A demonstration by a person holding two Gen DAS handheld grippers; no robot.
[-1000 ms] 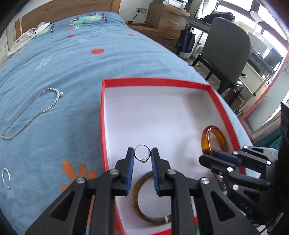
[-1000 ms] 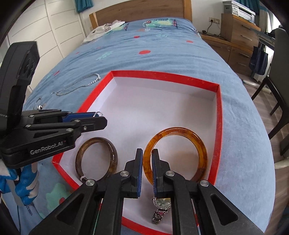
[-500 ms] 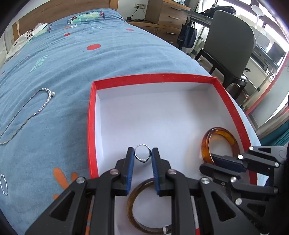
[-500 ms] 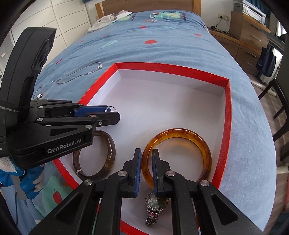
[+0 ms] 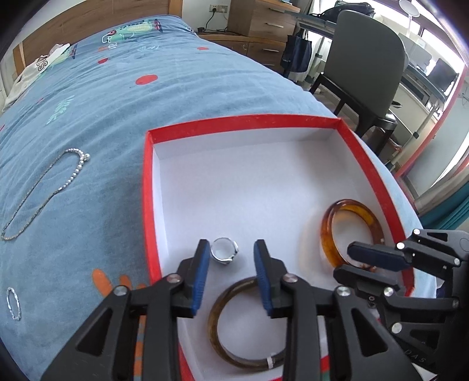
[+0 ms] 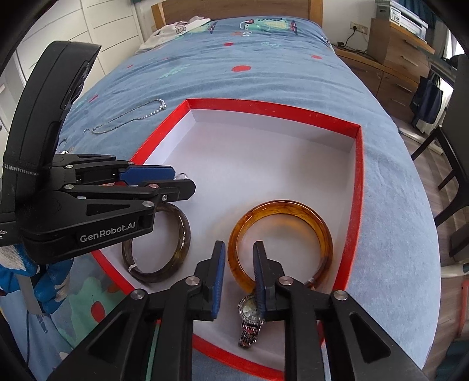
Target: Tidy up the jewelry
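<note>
Both cameras ride on hand-held grippers and look steeply down and forward along their fingers, from close above the near end of a red-rimmed box (image 5: 372, 175) lying on a blue bedspread (image 5: 88, 117). The left wrist view sits toward the box's left side, the right wrist view toward its right. They share the box floor, the amber bangle (image 6: 281, 249), the dark bangle (image 5: 243, 322) and the headboard (image 6: 234, 8) beyond.

Silver ring (image 5: 224, 251) on white floor of red-rimmed tray (image 5: 205, 124), near left wall. Amber bangle (image 6: 280, 245) flat at right. Dark brown bangle (image 5: 246, 322) flat near front. Watch (image 6: 249, 319) at front edge. Silver chain (image 5: 44, 193) and small bracelet (image 5: 13, 303) outside on blue bedcover.
</note>
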